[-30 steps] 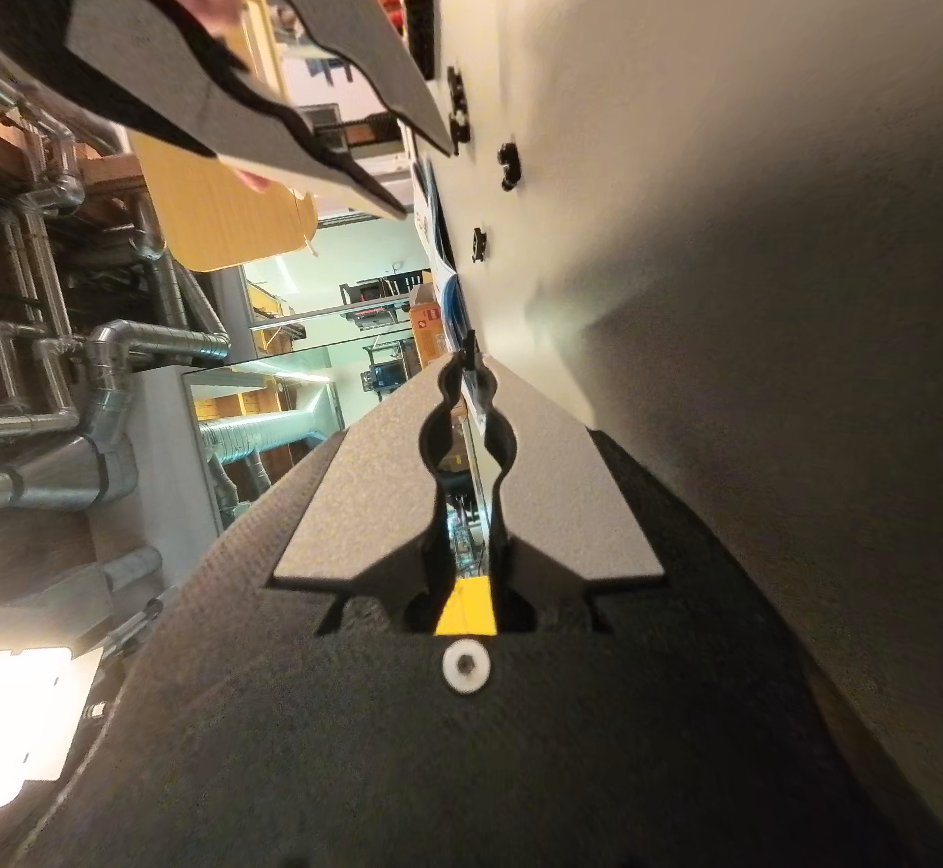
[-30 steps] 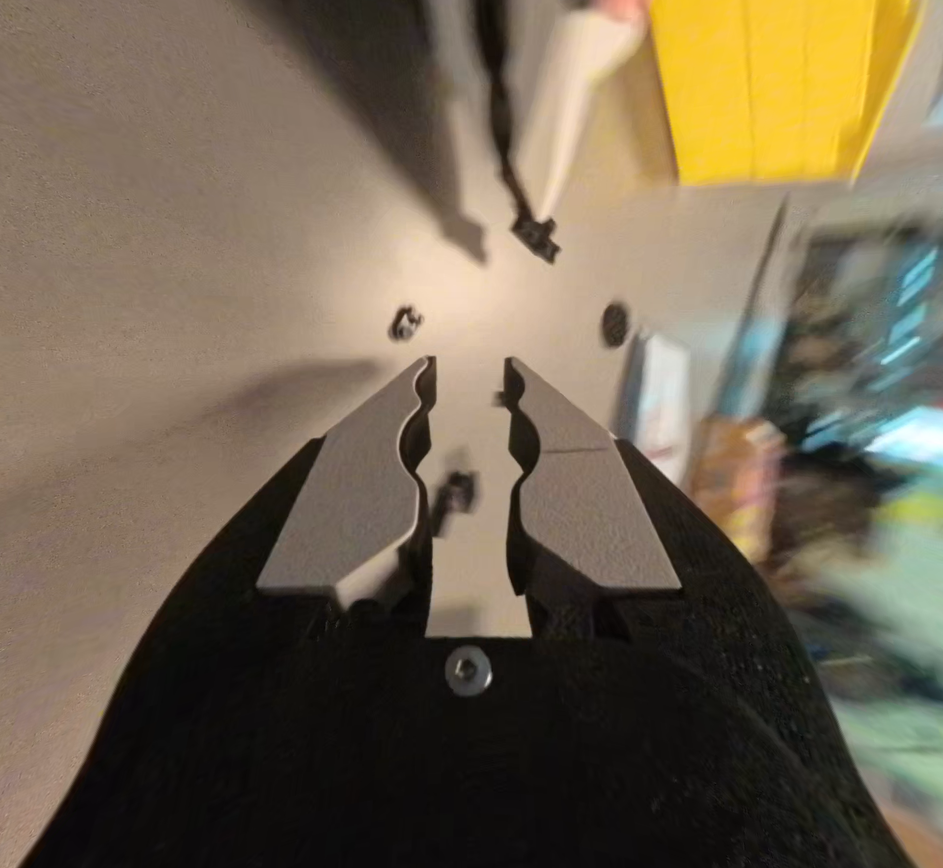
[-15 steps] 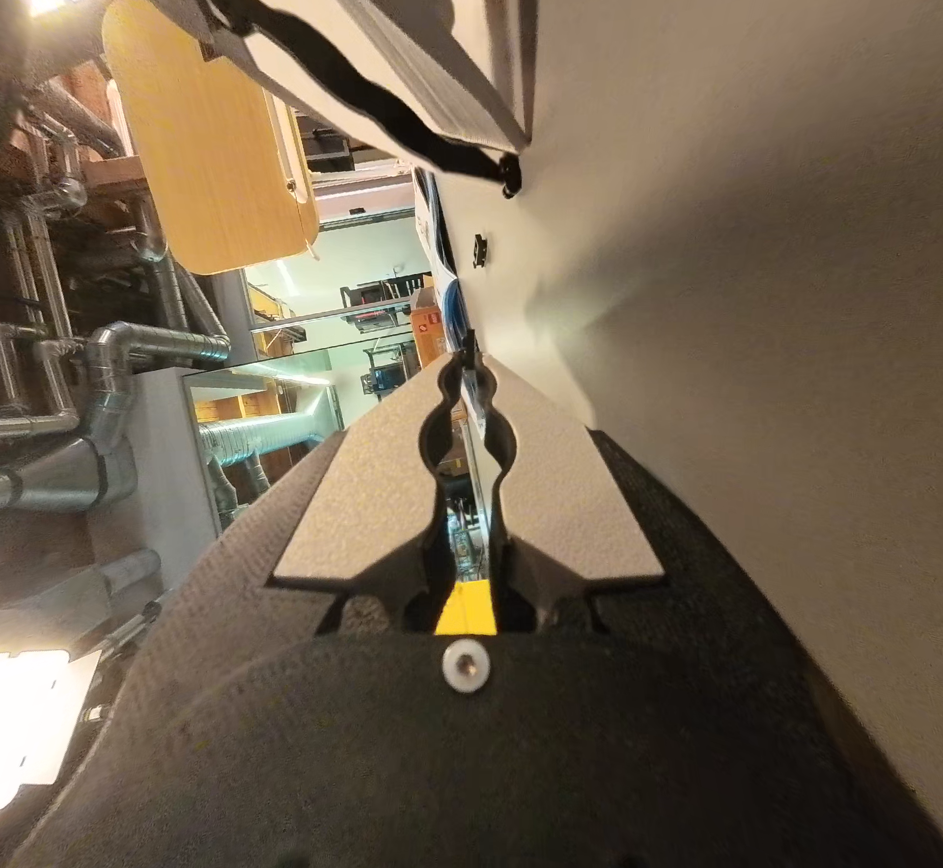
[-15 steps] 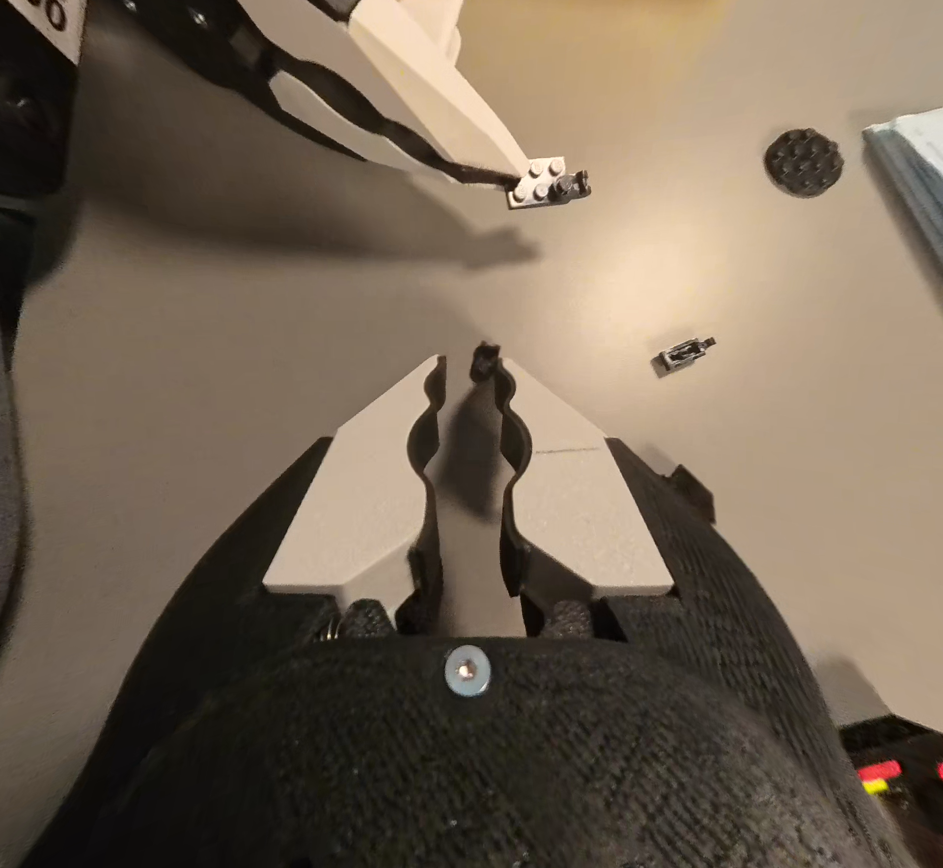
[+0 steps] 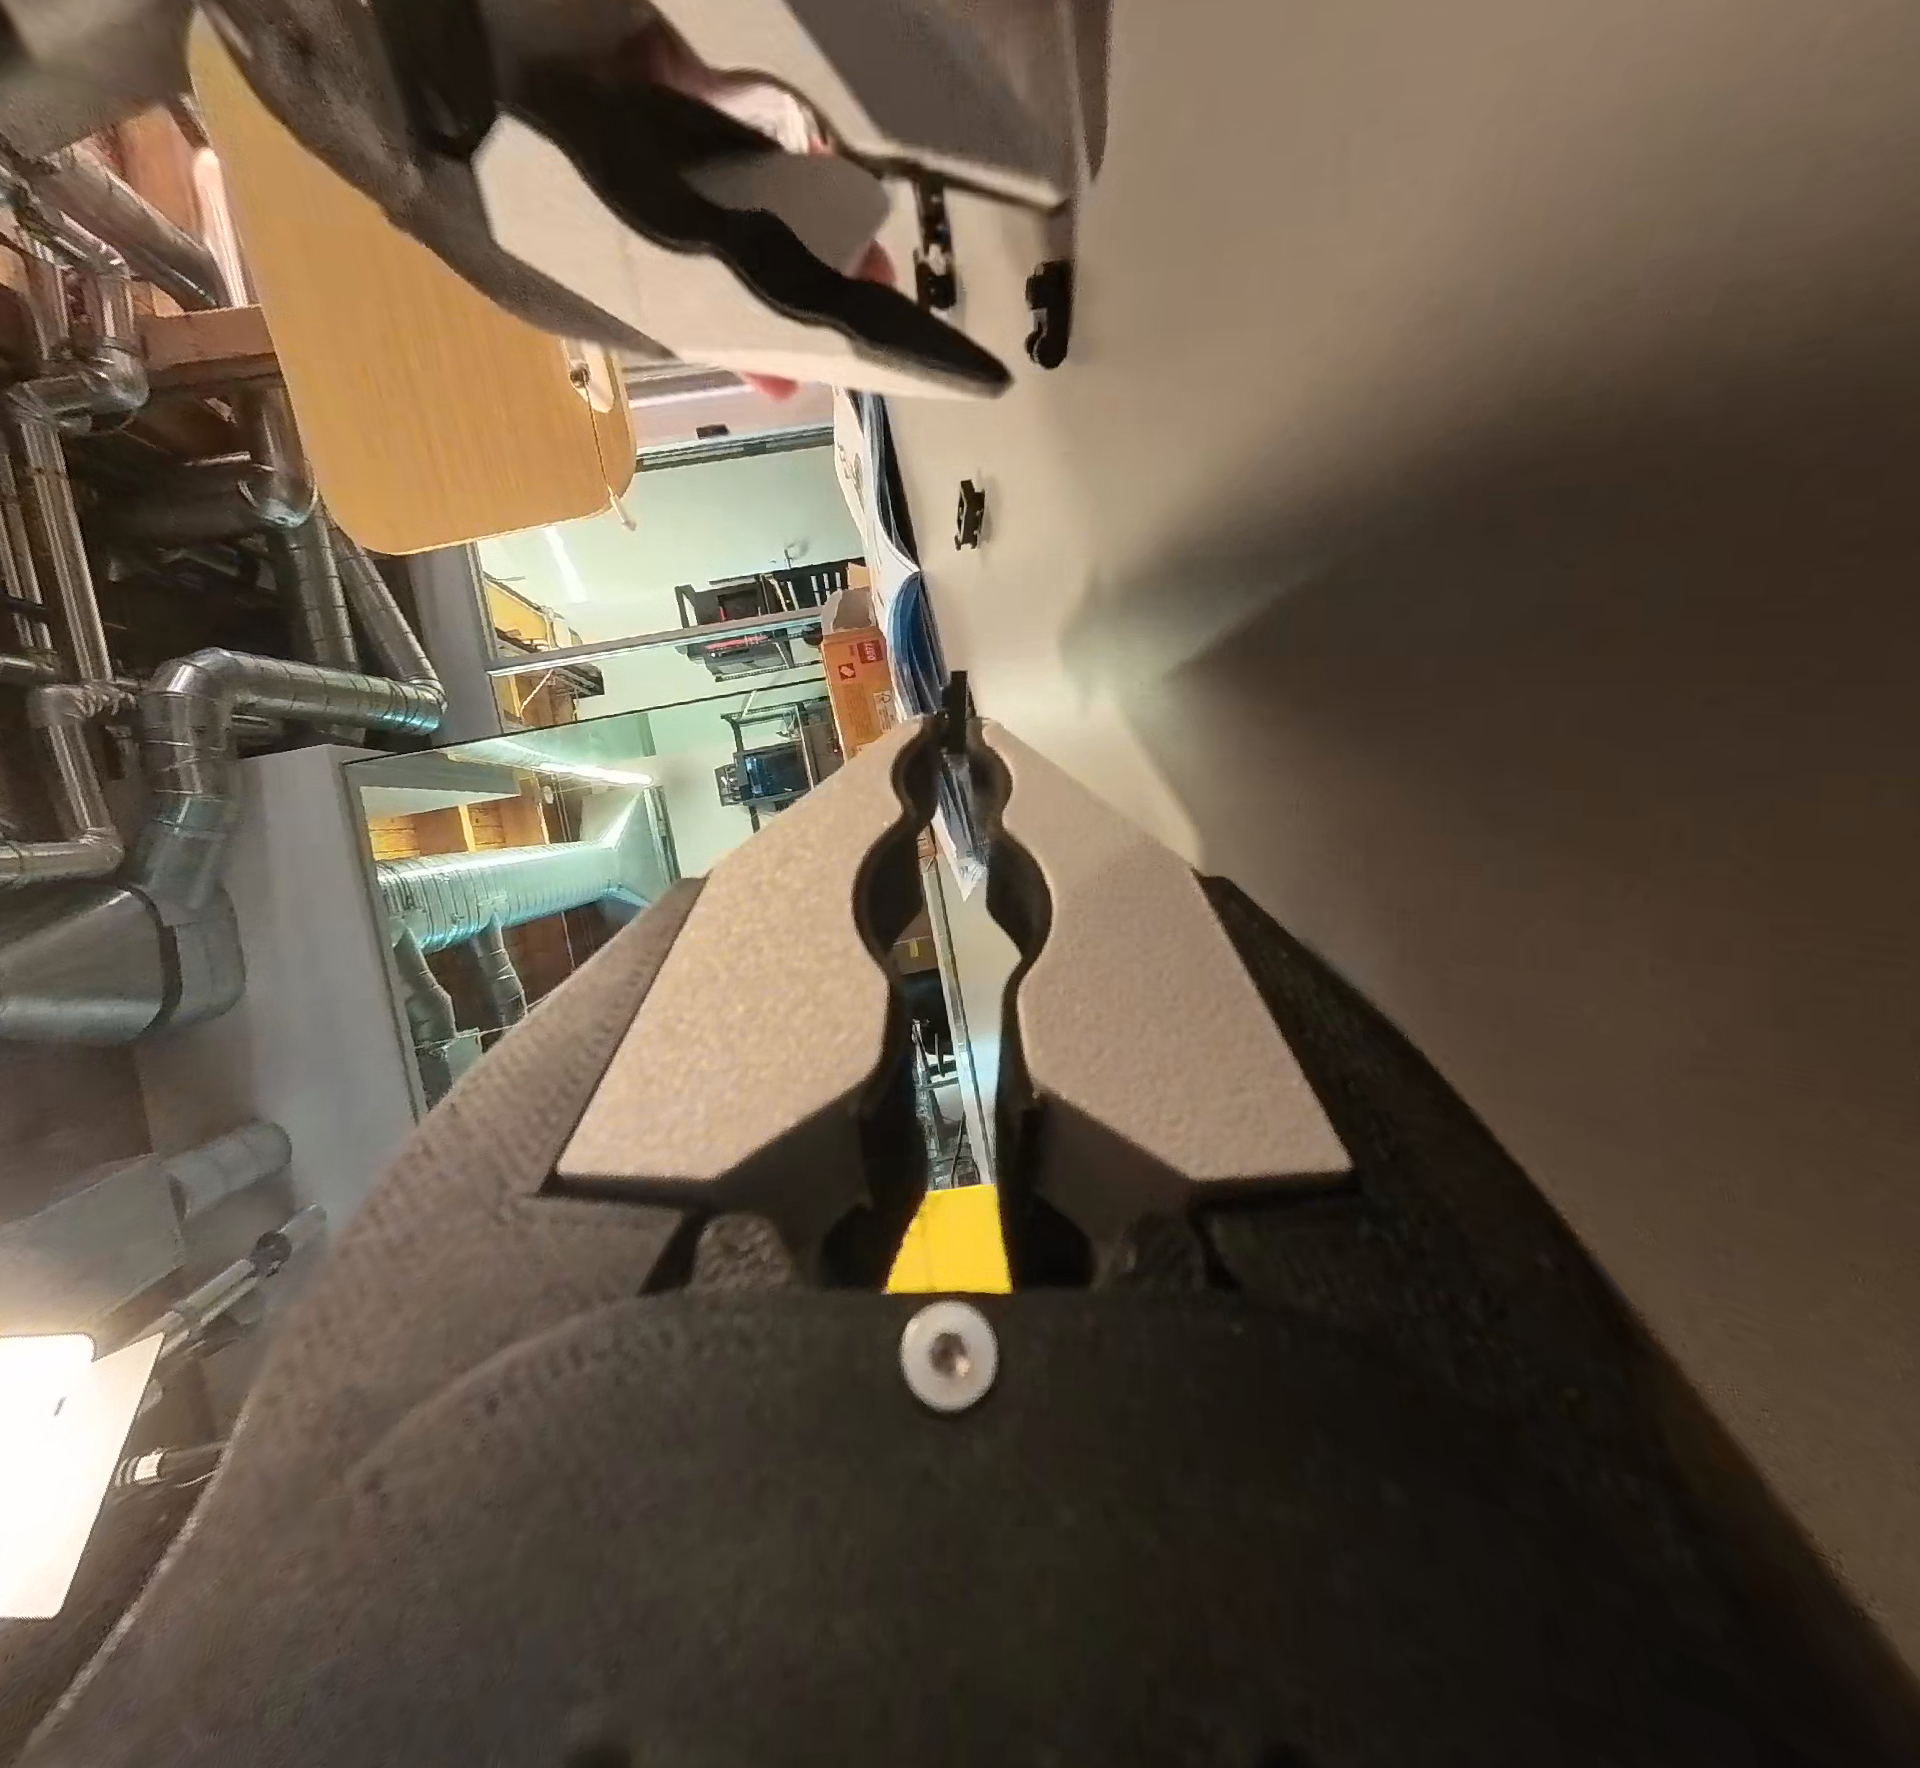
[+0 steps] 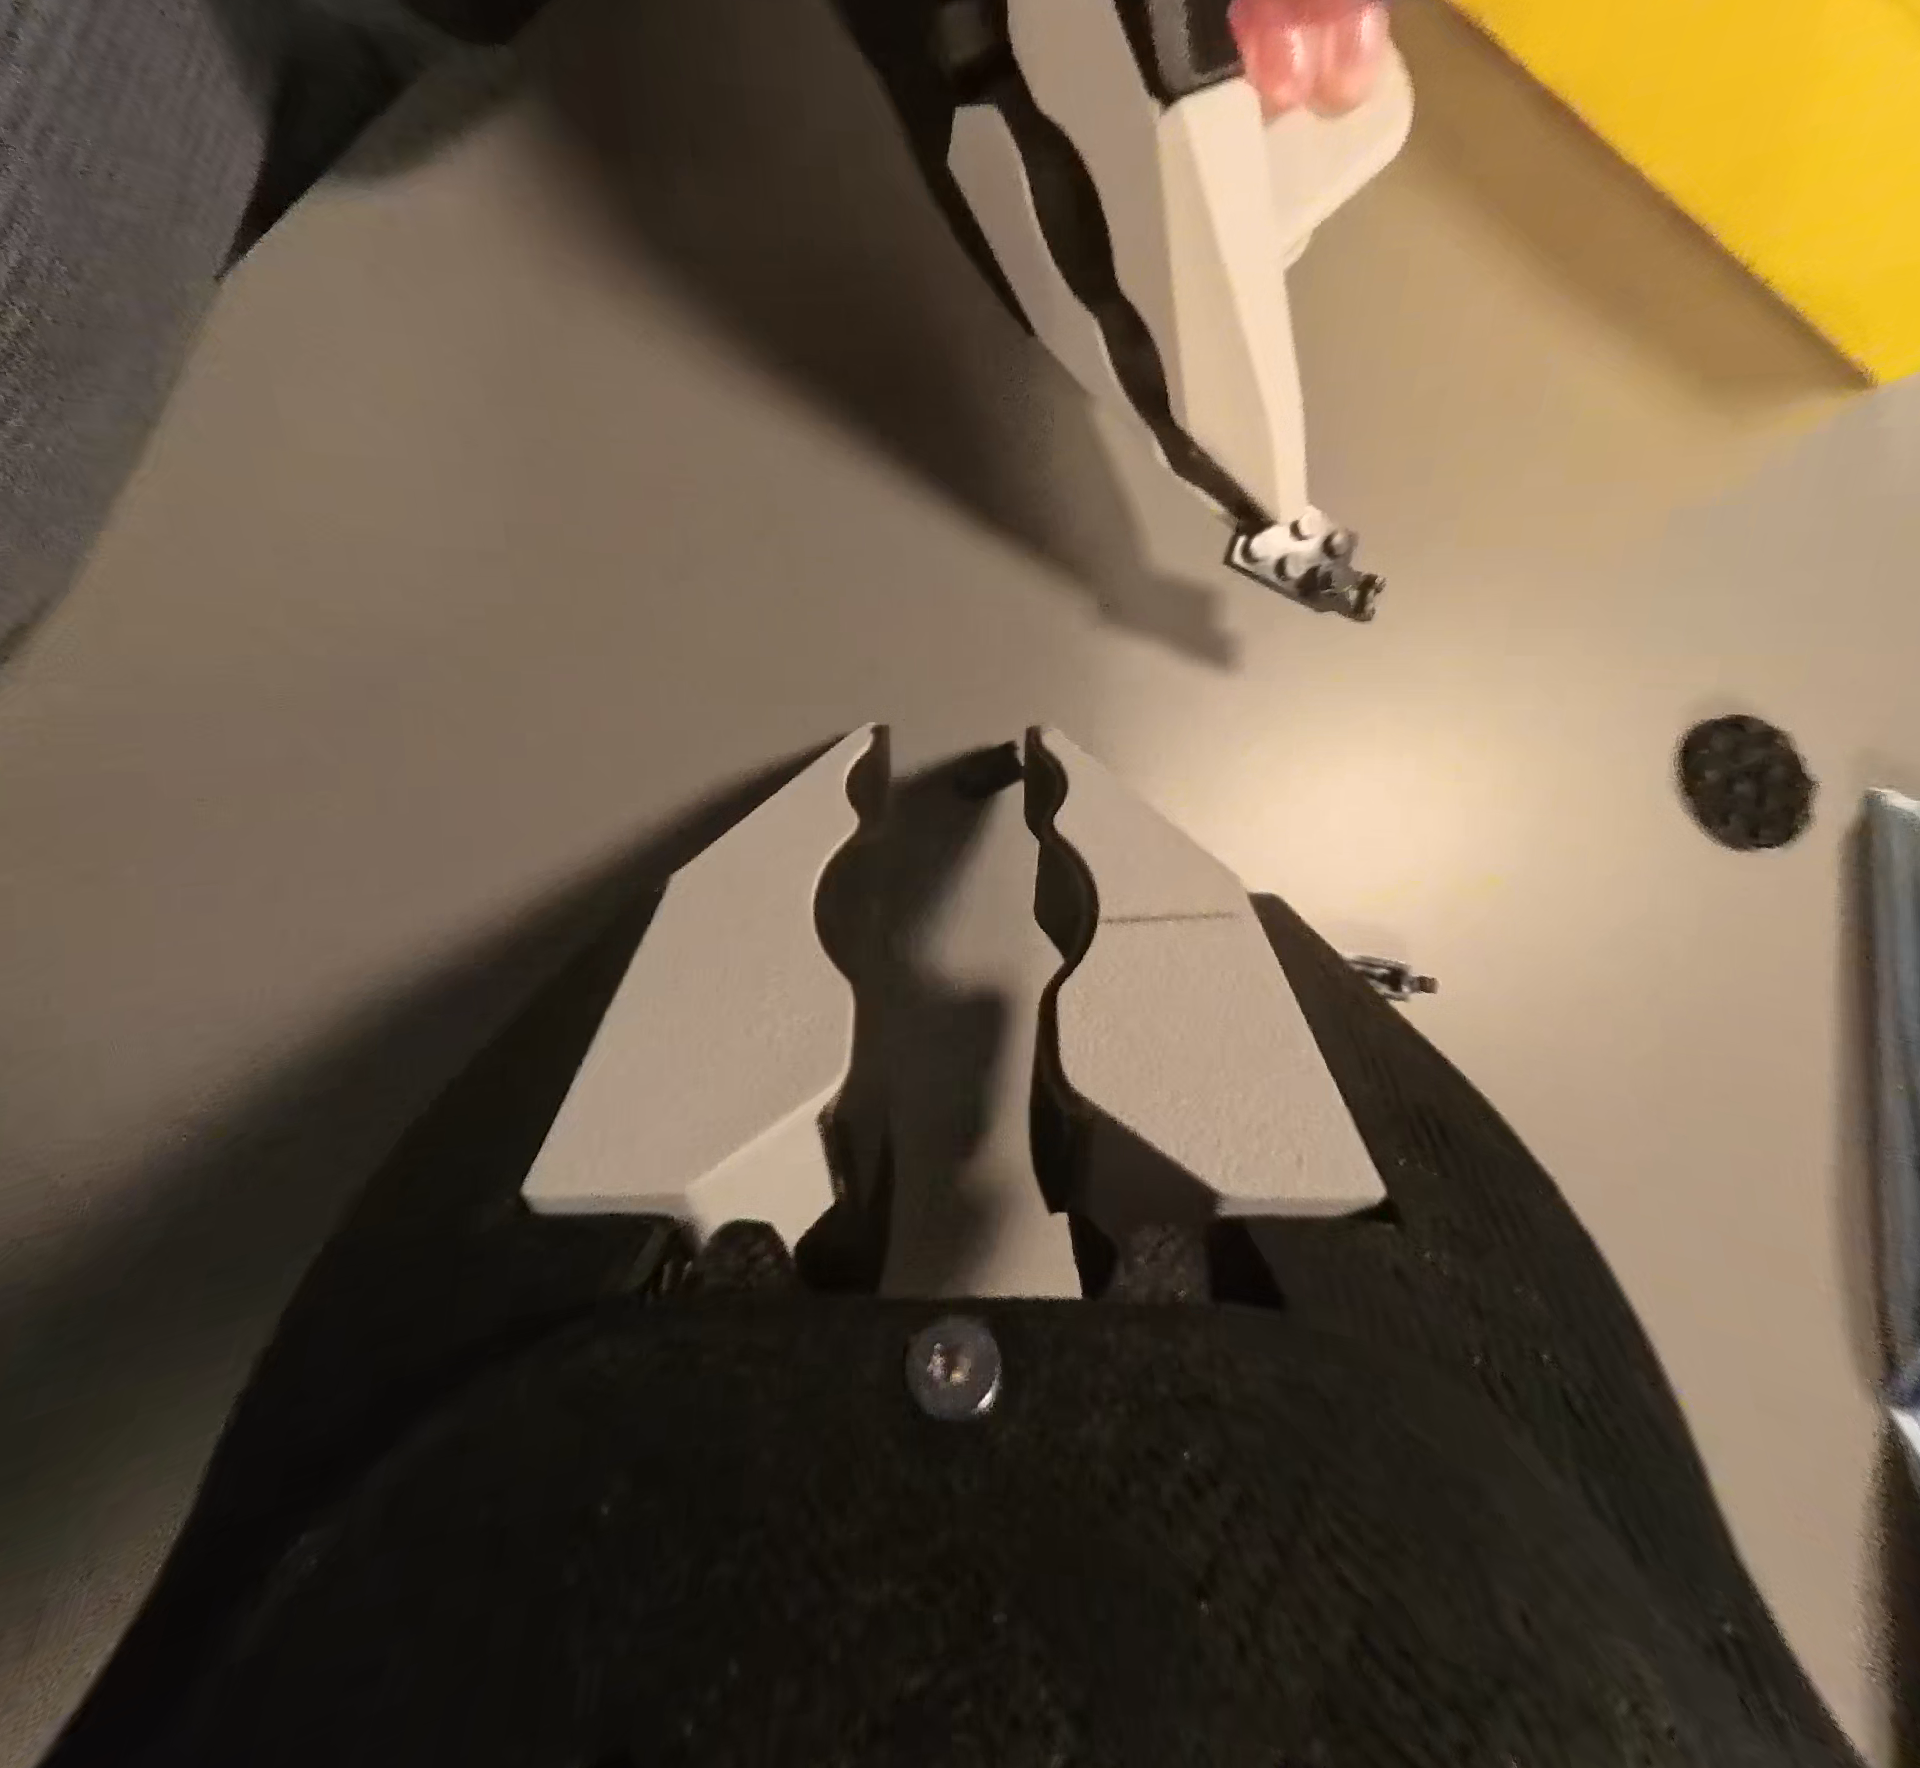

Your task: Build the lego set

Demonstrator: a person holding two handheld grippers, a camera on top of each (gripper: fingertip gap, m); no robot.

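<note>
My left gripper (image 5: 951, 731) is shut on a small grey studded plate with a black clip on its end (image 5: 953, 695). The right wrist view shows it held just above the tan table (image 6: 520, 523), with the plate (image 6: 1288, 555) sticking out of the tips. My right gripper (image 6: 956, 742) is open and low over the table. A tiny black lego piece (image 6: 985, 771) lies between its tips, close to the right finger. In the left wrist view the right gripper (image 5: 1029, 295) hangs over that black piece (image 5: 1049, 316).
A round black studded piece (image 6: 1745, 783) and a small dark clip piece (image 6: 1387, 975) lie on the table to the right. A bluish booklet (image 6: 1891, 991) lies at the right edge. A yellow box (image 6: 1714, 56) stands at the far right. Tip to tip, the grippers are about 7 centimeters apart.
My right gripper has swung and closed in so that the tiny black piece now sits between its tips. The left gripper still holds the grey plate and has barely moved.
</note>
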